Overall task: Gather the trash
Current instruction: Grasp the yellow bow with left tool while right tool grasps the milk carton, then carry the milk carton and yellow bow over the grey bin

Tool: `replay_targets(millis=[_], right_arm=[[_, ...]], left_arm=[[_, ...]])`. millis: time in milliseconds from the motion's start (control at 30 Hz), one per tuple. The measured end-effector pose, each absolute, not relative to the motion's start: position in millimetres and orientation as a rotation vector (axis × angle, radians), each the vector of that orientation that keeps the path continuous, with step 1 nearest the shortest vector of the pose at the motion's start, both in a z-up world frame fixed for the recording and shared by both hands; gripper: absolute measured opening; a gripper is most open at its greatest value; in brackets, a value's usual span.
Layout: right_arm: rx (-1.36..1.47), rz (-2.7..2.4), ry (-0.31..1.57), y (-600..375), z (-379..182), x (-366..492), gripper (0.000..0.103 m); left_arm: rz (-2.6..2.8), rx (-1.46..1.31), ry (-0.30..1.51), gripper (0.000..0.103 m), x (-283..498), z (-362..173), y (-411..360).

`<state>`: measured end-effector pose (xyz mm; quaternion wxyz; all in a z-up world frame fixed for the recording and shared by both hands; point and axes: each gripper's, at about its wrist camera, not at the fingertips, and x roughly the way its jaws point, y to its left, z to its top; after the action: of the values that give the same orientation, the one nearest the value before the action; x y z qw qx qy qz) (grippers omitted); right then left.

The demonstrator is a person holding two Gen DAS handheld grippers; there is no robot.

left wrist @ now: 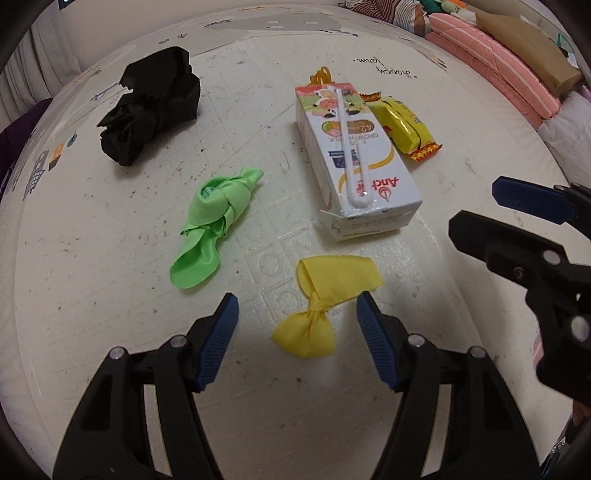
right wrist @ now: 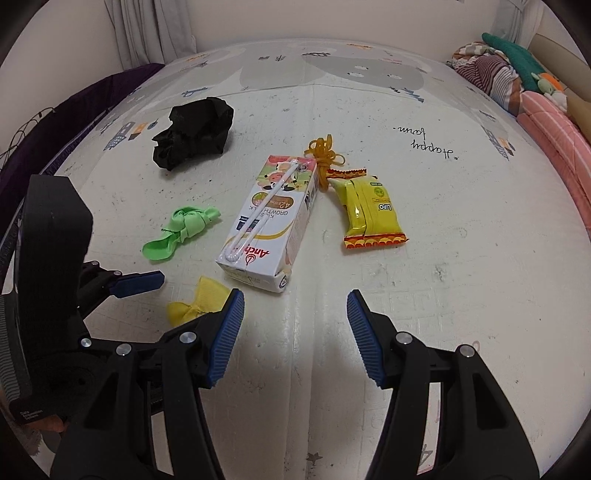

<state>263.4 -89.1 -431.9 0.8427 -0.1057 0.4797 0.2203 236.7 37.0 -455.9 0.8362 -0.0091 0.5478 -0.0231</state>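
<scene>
A cream foam play mat (right wrist: 424, 280) fills most of both views, embossed with squares and printed with grey clouds, small buildings and a handwritten phrase. Its surface is scuffed and speckled with dirt. At the top left of the right wrist view hangs a pale curtain (right wrist: 155, 29) against a plain cream wall (right wrist: 295, 18). Along the right edge lies pink striped bedding (right wrist: 554, 136) with a striped blanket (right wrist: 487, 74) beyond it. A dark purple cloth (right wrist: 74, 96) lies at the left edge.

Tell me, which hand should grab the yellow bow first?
Probably the left. The left gripper is open with the yellow bow lying between its fingers; the right gripper hangs over bare mat beside it.
</scene>
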Motion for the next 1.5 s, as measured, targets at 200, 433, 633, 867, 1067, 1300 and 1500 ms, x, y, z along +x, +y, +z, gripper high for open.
replay_targets(millis=[200, 433, 633, 867, 1067, 1300, 1500], right_arm=[[-0.226, 0.484, 1.015, -85, -434, 272, 0.056], [-0.229, 0.498, 1.003, -72, -429, 278, 0.056], [-0.194, 0.491, 0.984, -55, -428, 285, 0.071], [-0.234, 0.422, 1.022, -30, -458, 299, 0.073], [-0.230, 0.384, 1.069, -33, -469, 300, 0.052], [-0.231, 0.383, 1.039, -45, -444, 280, 0.051], [-0.199, 0.360, 1.023, -62, -417, 250, 0.051]], left_arm=[[-0.065, 0.013, 1.130, 0.043, 235, -456, 32], [-0.040, 0.028, 1.080, 0.011, 236, -437, 42], [0.022, 0.011, 1.057, 0.011, 234, -423, 70], [0.060, -0.005, 1.065, 0.011, 230, -423, 89], [0.050, -0.020, 1.066, 0.011, 224, -422, 87], [0.023, -0.023, 1.053, 0.011, 217, -409, 78], [-0.024, -0.007, 1.035, 0.011, 208, -387, 65]])
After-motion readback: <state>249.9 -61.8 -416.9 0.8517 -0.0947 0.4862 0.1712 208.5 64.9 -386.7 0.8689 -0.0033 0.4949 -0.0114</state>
